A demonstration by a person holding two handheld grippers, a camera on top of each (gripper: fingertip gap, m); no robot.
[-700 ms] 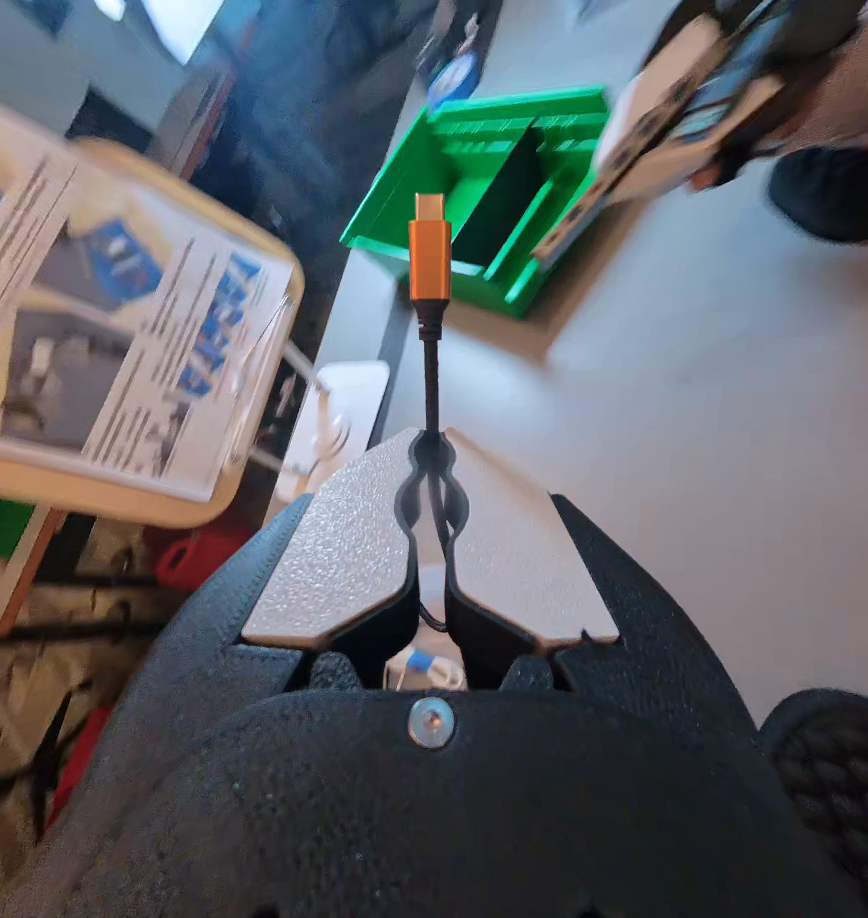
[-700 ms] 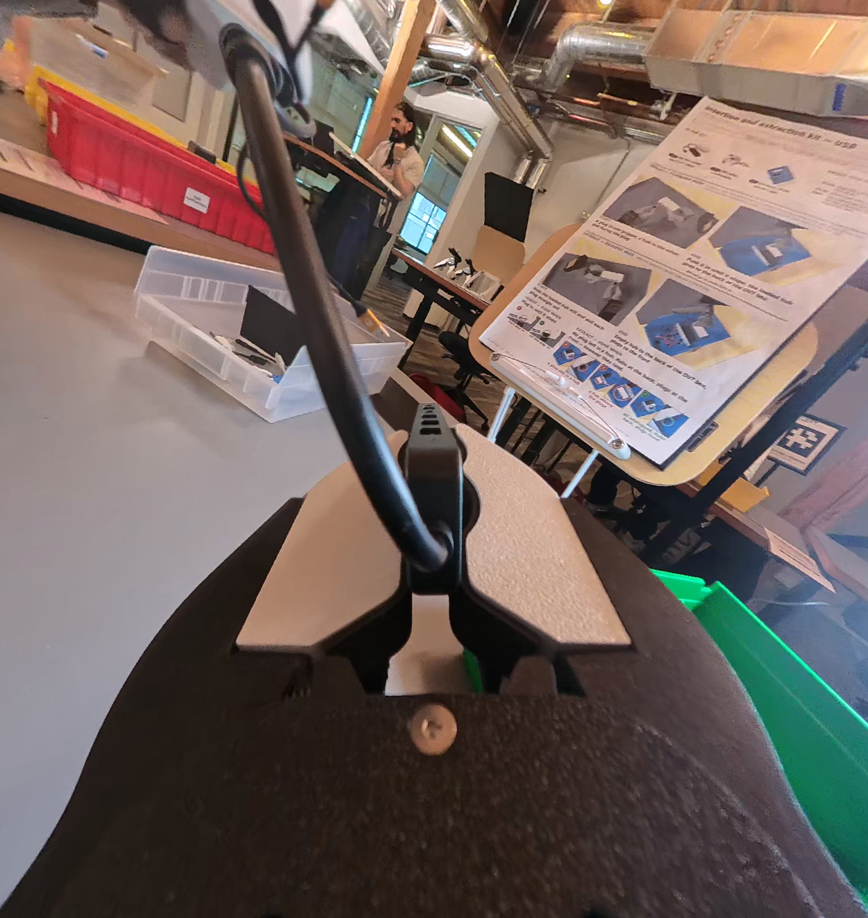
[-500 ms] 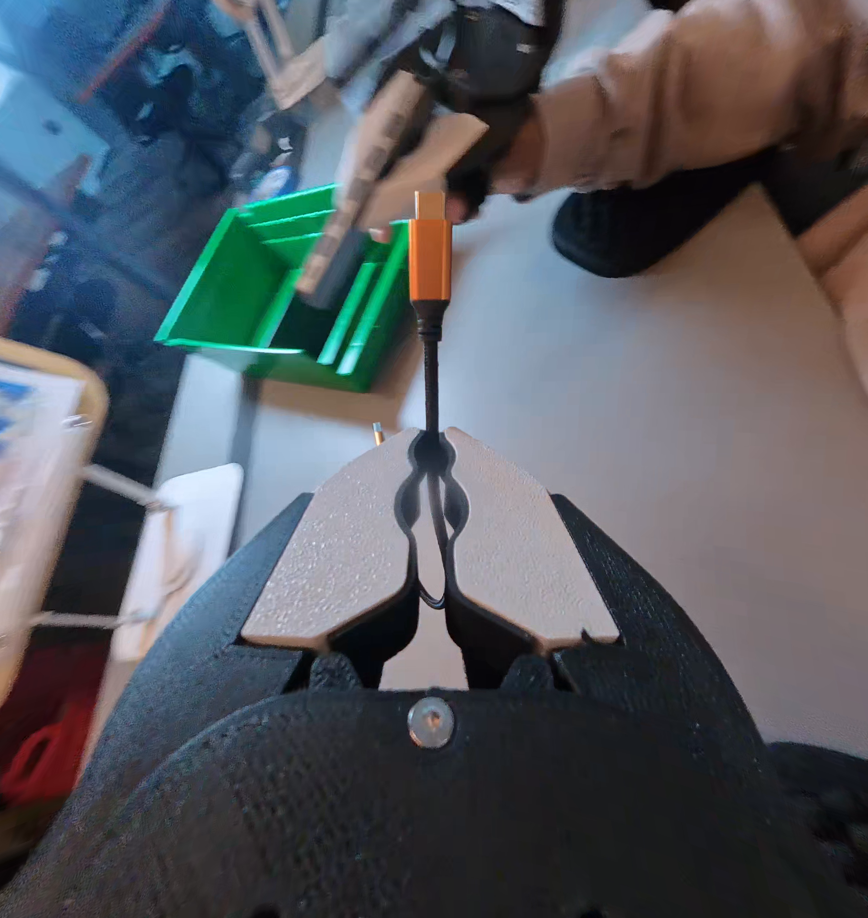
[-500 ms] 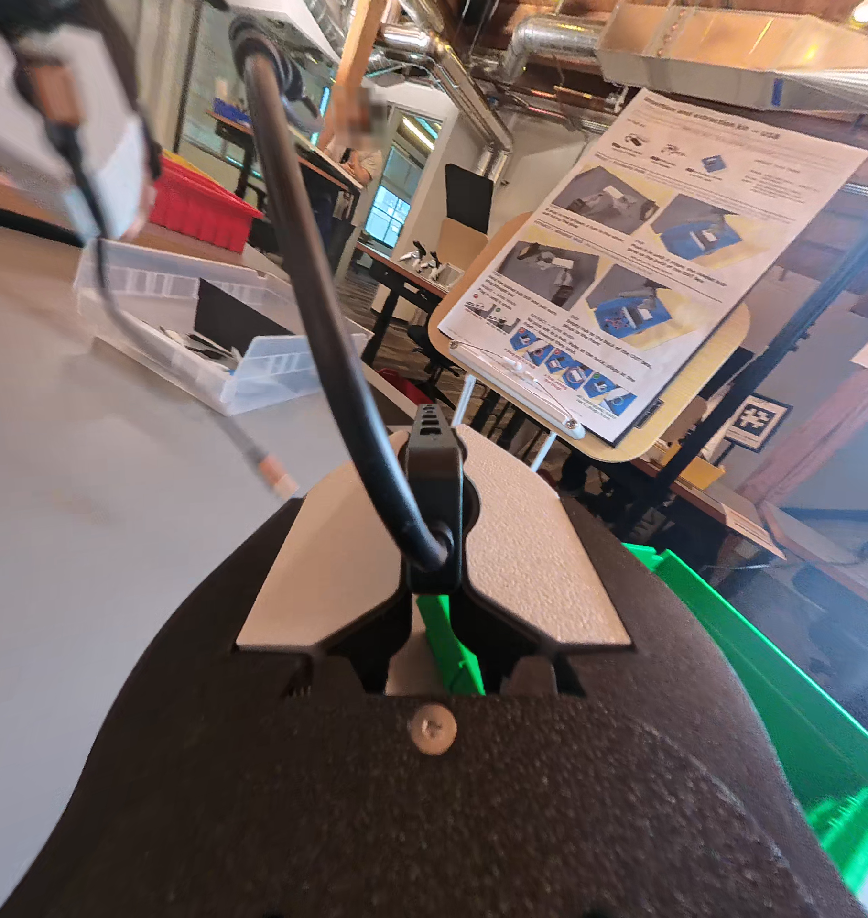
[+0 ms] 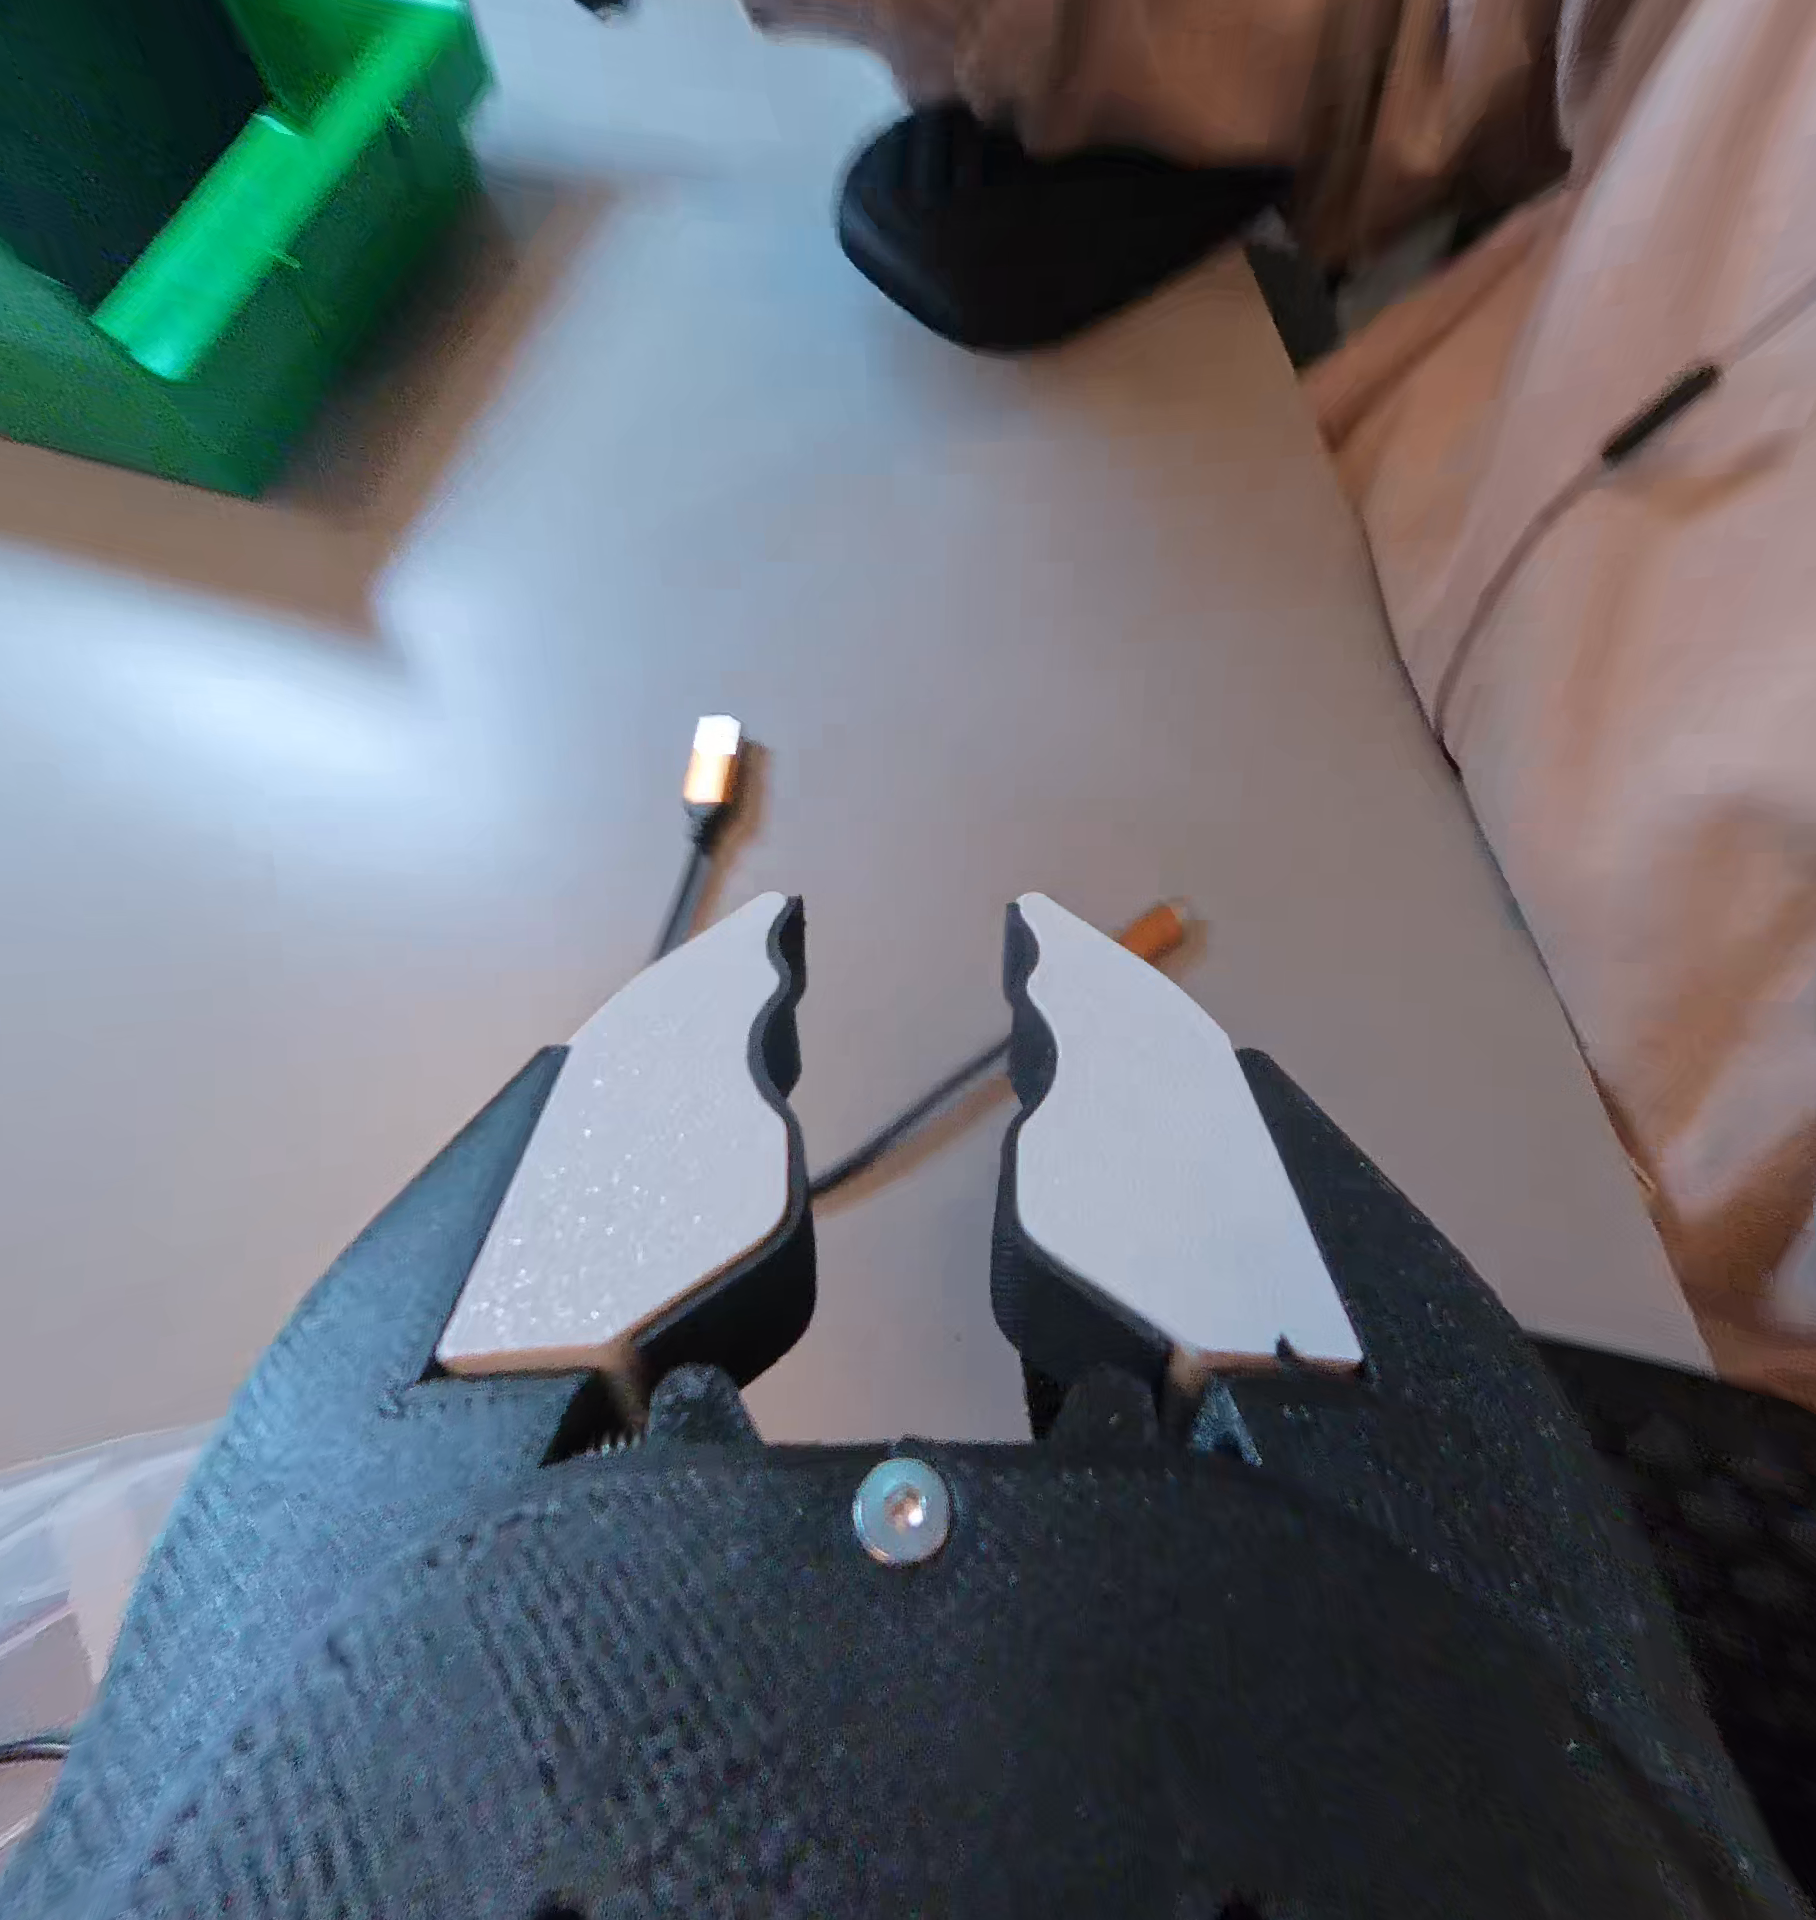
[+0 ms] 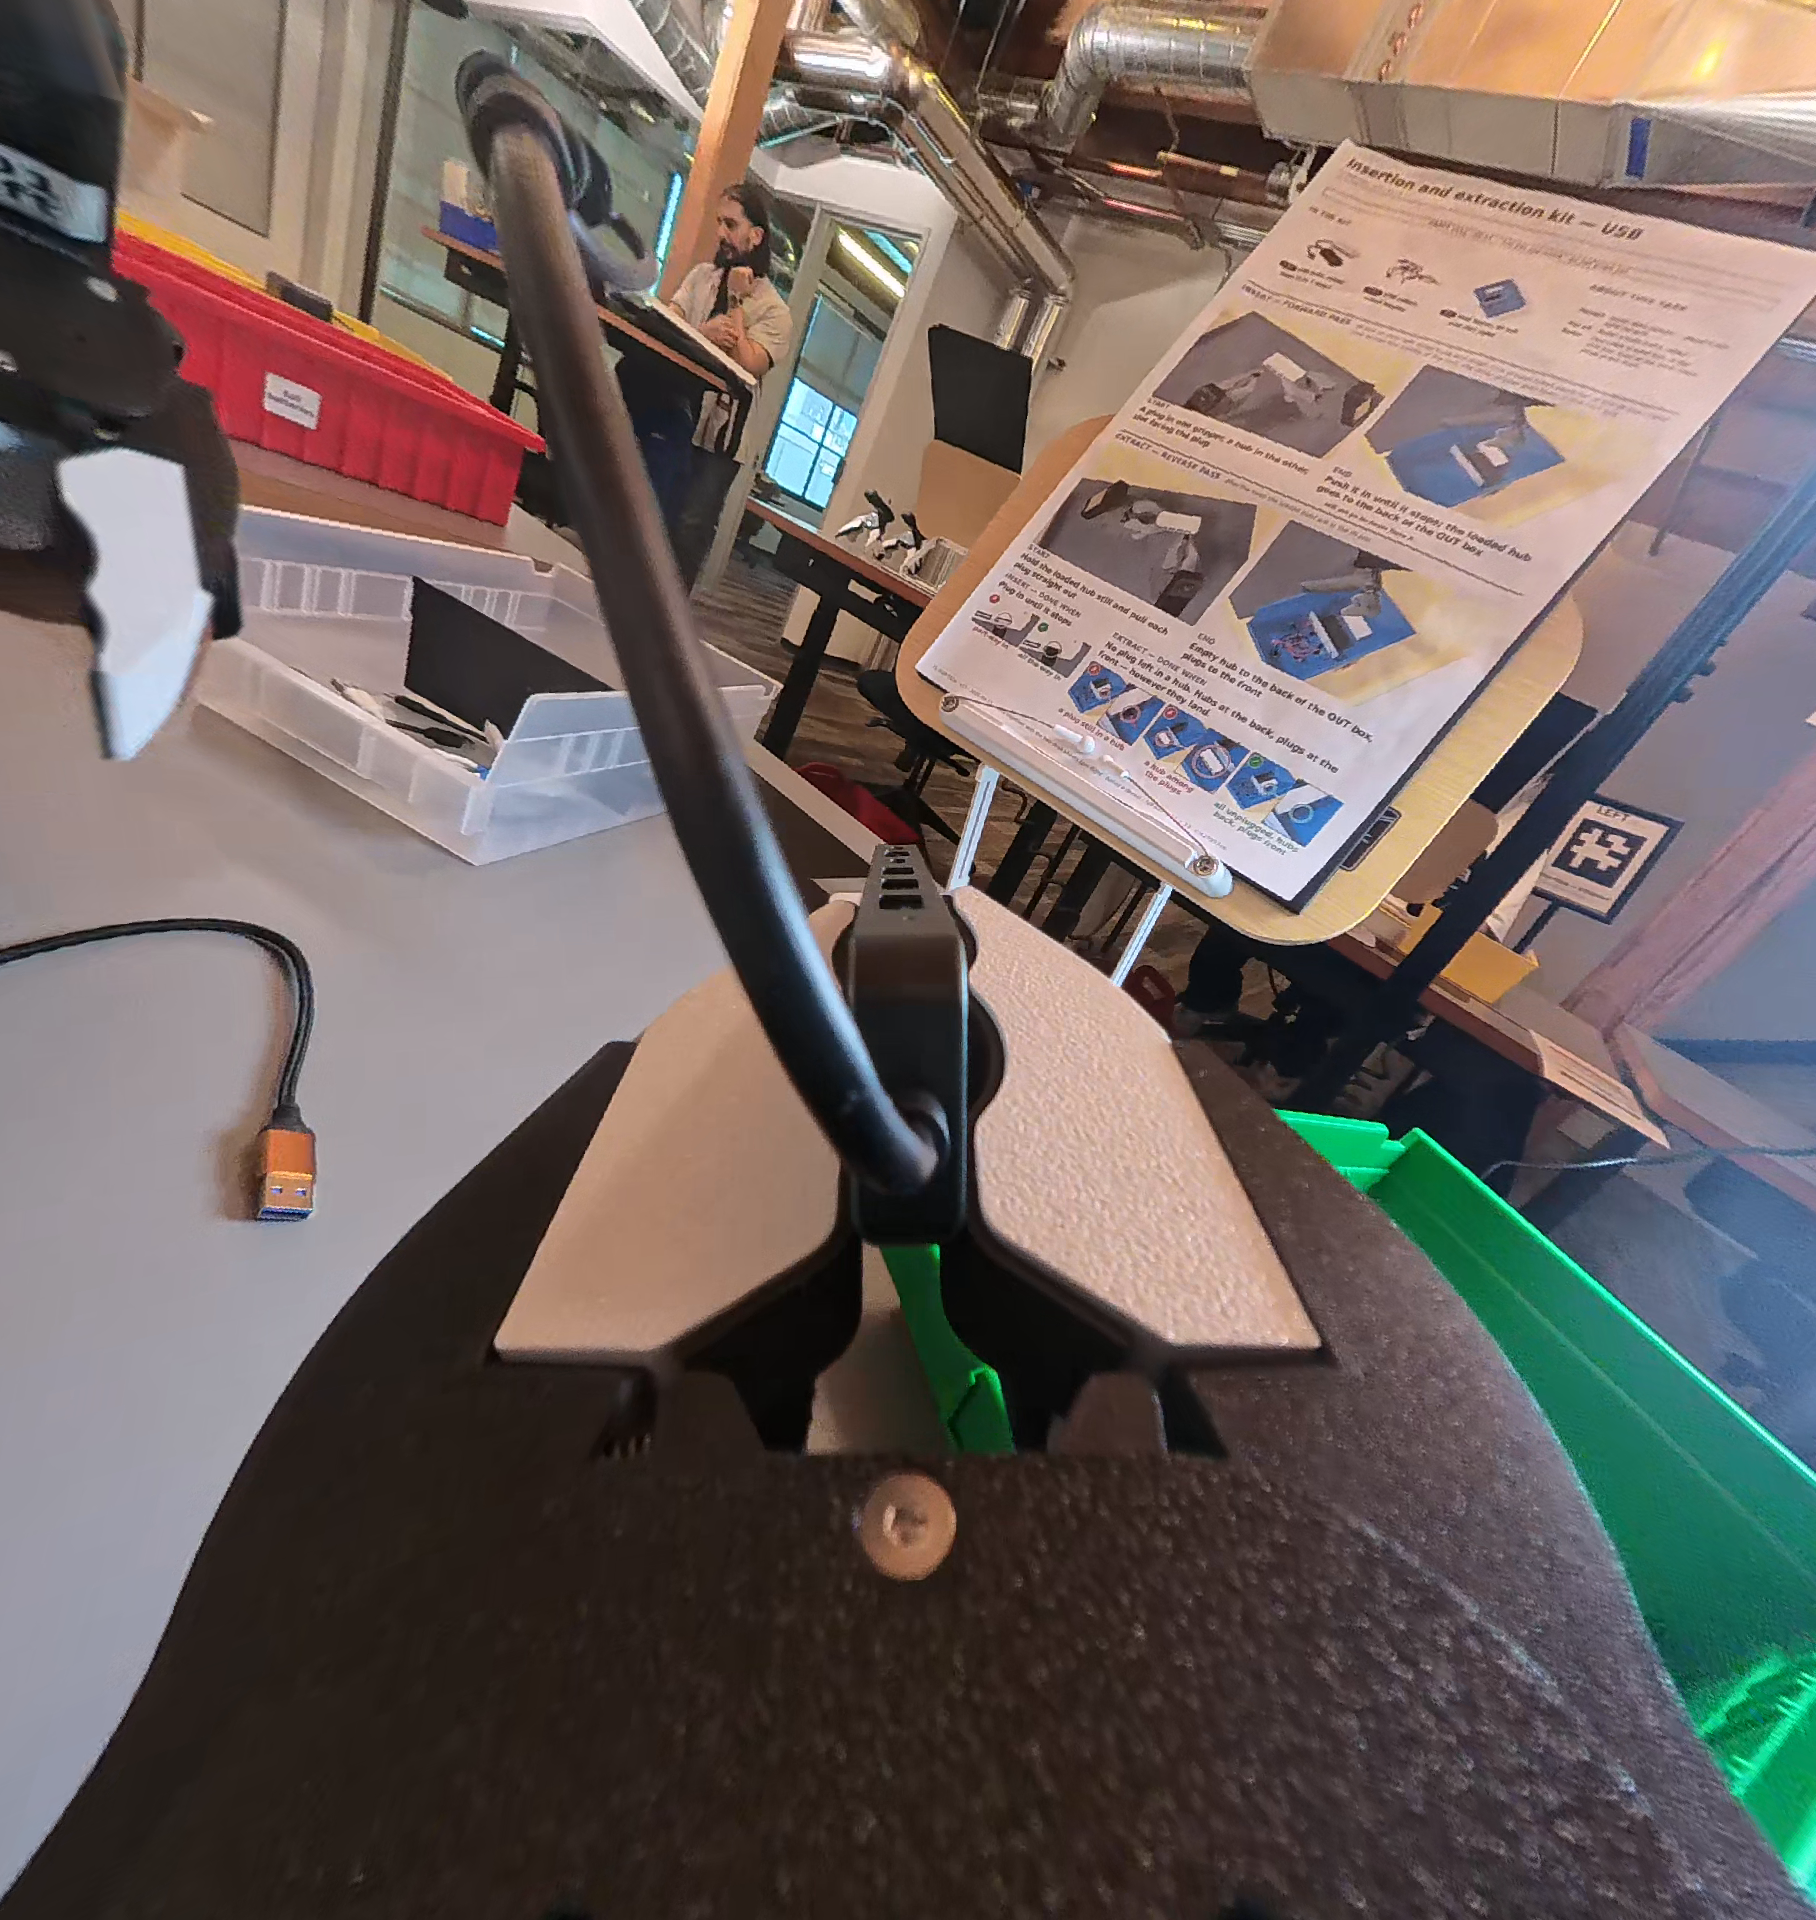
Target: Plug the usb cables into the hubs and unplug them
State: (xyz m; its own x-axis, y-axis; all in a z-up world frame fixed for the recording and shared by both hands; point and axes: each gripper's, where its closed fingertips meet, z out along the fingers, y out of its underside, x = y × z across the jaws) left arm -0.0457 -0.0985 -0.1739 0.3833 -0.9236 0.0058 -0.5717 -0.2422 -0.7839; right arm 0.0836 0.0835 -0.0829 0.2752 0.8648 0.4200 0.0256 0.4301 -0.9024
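Note:
My left gripper [image 5: 904,920] is open and empty above the grey table [image 5: 987,582]. An orange-shelled USB cable lies on the table below it, one plug [image 5: 714,764] just ahead of the left finger, the other plug [image 5: 1153,928] beside the right finger. My right gripper [image 6: 904,914] is shut on a black USB hub [image 6: 906,1029], held on edge, with its thick black lead [image 6: 665,644] arching up to the left. The orange plug [image 6: 288,1164] also shows on the table in the right wrist view, and the left gripper [image 6: 145,613] hangs open at the upper left there.
A green bin [image 5: 187,260] stands at the far left, also at the right in the right wrist view [image 6: 1610,1403]. A clear plastic tray [image 6: 488,717] and a red bin [image 6: 343,405] sit farther back. An instruction sheet on a stand [image 6: 1351,540] is beyond the table edge. A person's beige sleeve [image 5: 1610,520] is to the right. About 25 cm separates my left fingertips from my right. The plug [image 5: 714,764] lies some 12 cm from my left tips, 20 cm from my right tips. Look for it in the right wrist view [image 6: 285,1162] too.
My left gripper has opened and let go of the orange USB cable, which now lies on the table. The right gripper still holds the hub and has shifted slightly.

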